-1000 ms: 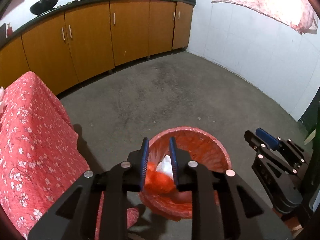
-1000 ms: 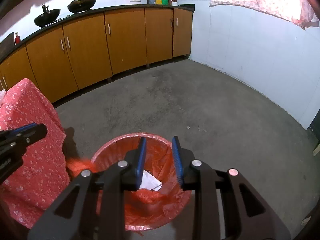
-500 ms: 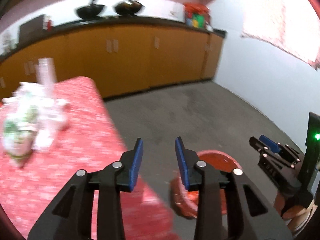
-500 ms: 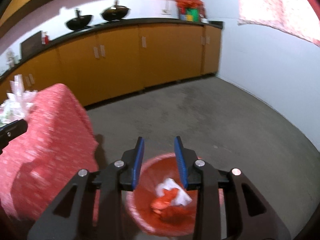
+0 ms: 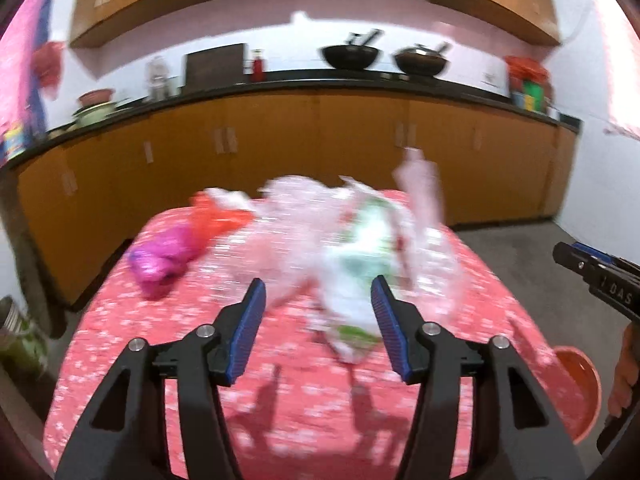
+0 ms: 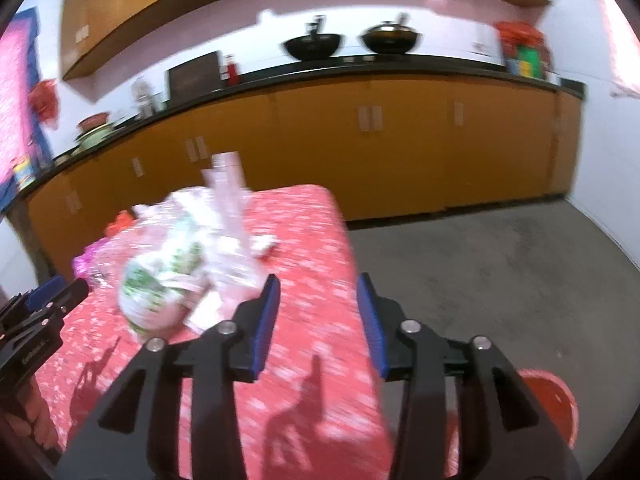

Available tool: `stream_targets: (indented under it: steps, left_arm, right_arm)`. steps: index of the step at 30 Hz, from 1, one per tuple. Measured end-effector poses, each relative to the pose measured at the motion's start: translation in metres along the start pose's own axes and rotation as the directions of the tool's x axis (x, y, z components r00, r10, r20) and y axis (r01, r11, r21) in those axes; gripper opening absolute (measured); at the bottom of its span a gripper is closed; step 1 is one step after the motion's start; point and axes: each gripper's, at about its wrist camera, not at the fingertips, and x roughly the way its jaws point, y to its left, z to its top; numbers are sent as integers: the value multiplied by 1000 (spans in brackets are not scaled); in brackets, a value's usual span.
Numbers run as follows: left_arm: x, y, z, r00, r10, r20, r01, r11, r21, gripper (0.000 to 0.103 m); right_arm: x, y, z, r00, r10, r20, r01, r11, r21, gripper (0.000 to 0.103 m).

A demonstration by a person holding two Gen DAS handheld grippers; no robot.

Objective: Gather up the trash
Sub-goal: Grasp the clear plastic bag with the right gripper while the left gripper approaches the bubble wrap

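A blurred pile of trash lies on the red flowered tablecloth point(image 5: 168, 344): a white and green wrapper point(image 5: 356, 276), clear plastic point(image 5: 280, 236), a pink foil bag point(image 5: 164, 256), an orange bag point(image 5: 212, 220) and an upright clear bottle point(image 5: 420, 192). My left gripper point(image 5: 318, 332) is open and empty, just short of the white and green wrapper. My right gripper point(image 6: 318, 328) is open and empty over the table's right edge; the wrapper point(image 6: 160, 284) and the bottle point(image 6: 230, 200) lie to its left. The red bin point(image 5: 580, 384) stands on the floor at the table's right.
Orange cabinets point(image 5: 320, 152) under a dark counter with two woks point(image 5: 352, 56) run along the back wall. Grey concrete floor point(image 6: 500, 264) lies right of the table. A pot with a plant point(image 5: 20, 336) stands at the far left. The red bin point(image 6: 556, 408) shows low right.
Both grippers have swung up from the red bin to face the table and its trash pile. Both sets of jaws have opened wider, the left most. The bin now sits low right.
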Motion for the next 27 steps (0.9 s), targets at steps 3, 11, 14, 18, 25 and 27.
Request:
stream_targets:
  steps: [3,11,14,18,25,27]
  left_arm:
    - [4,24,2,1000,24,4,-24,999,-33,61]
    - [17,69,8,999,44,12,-43,995,-93,69]
    - [30,72,12,999,32,1,-31,995,-98,69]
    - [44,73,12,999,27,-17,-28,996,-83,69]
    - [62,76,12,999,27,-47,-31,996,-86,69]
    - [65,76,12,998,29,-49,-33,996,-79,69]
  right_arm:
    - [22,27,10,999,40,-15,-41,999,-27,48]
    - [84,71,29,996,44,-76,-49,996,-72,55]
    - [102,74,33,993,51,-105,-58,997,-57,55]
    - [118,78,31,991,26,-132,-37,996,-79,55]
    - [130,81,21,987,8,-159,-25,994,-108,15]
    - [126,81,18,991,1,-134,-17,993,-114,13]
